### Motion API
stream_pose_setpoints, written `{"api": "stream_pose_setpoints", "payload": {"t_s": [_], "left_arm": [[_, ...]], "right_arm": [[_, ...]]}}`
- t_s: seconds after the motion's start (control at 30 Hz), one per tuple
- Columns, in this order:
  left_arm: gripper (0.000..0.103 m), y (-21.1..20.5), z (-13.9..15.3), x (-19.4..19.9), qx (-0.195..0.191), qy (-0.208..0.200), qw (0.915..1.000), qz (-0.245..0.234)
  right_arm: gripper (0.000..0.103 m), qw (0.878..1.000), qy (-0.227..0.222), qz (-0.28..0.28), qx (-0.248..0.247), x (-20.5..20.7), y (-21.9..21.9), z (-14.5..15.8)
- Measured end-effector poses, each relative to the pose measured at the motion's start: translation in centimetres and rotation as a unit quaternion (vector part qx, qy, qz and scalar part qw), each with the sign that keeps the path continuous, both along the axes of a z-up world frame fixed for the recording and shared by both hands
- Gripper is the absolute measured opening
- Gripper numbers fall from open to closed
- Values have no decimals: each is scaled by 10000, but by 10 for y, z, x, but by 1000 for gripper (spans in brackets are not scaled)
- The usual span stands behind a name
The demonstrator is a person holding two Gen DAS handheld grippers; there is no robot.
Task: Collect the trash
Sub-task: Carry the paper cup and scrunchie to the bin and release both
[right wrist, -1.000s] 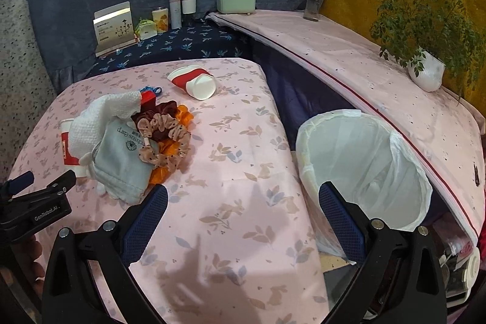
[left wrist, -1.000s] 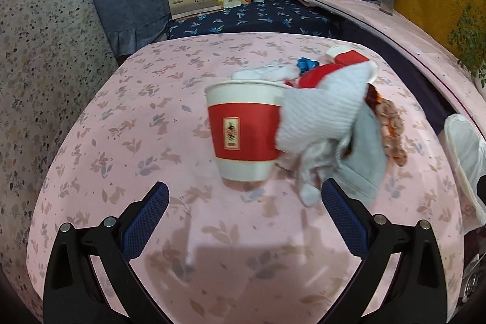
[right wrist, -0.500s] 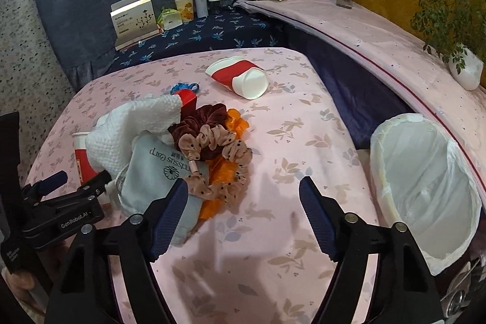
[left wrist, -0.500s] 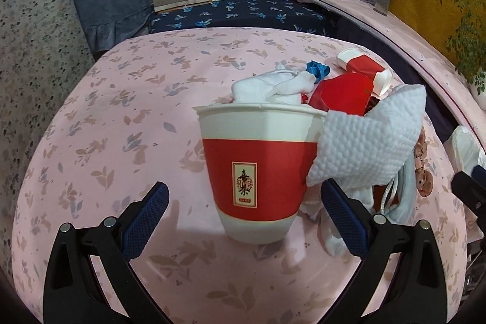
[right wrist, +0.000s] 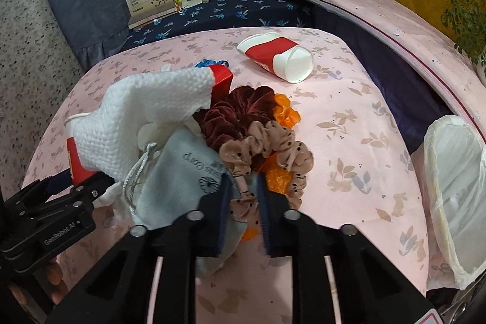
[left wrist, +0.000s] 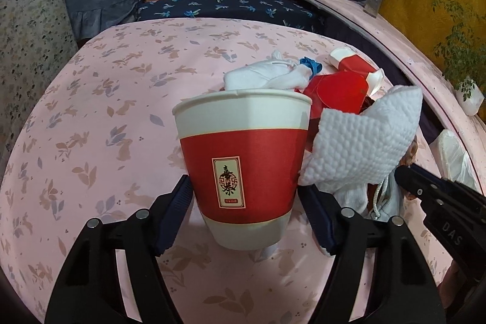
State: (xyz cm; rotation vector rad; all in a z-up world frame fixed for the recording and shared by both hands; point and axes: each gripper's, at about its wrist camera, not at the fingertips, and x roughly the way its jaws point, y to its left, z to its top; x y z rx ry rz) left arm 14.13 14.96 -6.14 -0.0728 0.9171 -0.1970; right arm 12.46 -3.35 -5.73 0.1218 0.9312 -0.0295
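Both hand-held grippers closed in since 0.5 s ago: left (left wrist: pixel 246 214) clamps the upright cup (left wrist: pixel 243 169) on the bench (left wrist: pixel 100 117); right (right wrist: pixel 243 202) pinches a scrunchie (right wrist: pixel 267 154). Next, lift the cup toward the bin (right wrist: pixel 455 187).

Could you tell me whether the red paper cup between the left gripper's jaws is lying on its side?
No, the red paper cup stands upright on the pink tablecloth, rim up.
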Motion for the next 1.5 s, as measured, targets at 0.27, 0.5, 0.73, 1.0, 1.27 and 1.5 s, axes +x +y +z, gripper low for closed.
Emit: {"api": "stream_pose_setpoints", "payload": {"t_s": [0.27, 0.5, 0.73, 1.0, 1.27, 1.5], "left_arm": [[67, 3, 29, -16, -45, -263, 9996, 107], [67, -16, 61, -36, -181, -530, 9984, -68], [67, -59, 79, -50, -274, -676, 9961, -490], [68, -124, 88, -58, -309, -694, 9917, -1038], [68, -192, 86, -63, -310, -634, 9849, -1579], [68, -249, 78, -68, -240, -562, 9772, -2032]], "right_arm": [[10, 9997, -261, -33, -27, -15, -2, 19], [10, 9983, -554, -173, 65, -36, -15, 45], [10, 9960, -805, -374, 64, -60, -39, 65], [10, 9917, -974, -837, 97, -84, -87, 73], [10, 9848, -1029, -1394, 138, -106, -146, 71], [10, 9766, -966, -1913, 164, -124, -195, 59]]}}
